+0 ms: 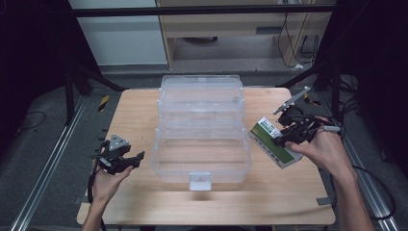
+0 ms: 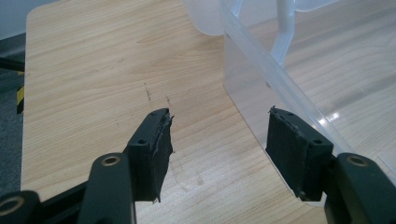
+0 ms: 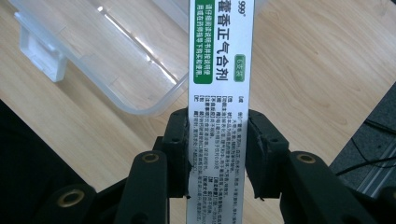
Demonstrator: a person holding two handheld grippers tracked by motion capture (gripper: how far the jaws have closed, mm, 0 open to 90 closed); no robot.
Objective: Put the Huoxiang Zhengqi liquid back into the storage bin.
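The far end of the medicine box (image 3: 220, 70) runs off the top of the right gripper view, and its small print is too fine to read. One such box, green and white, is clamped between the jaws of the right gripper (image 1: 294, 131), just beside the right wall of the single clear plastic organiser case (image 1: 202, 139), which stands open. The left gripper (image 1: 126, 162) hangs left of the case, jaws apart with nothing between them. The wooden bench (image 1: 134, 115) stands on grey floor between dark frame posts.
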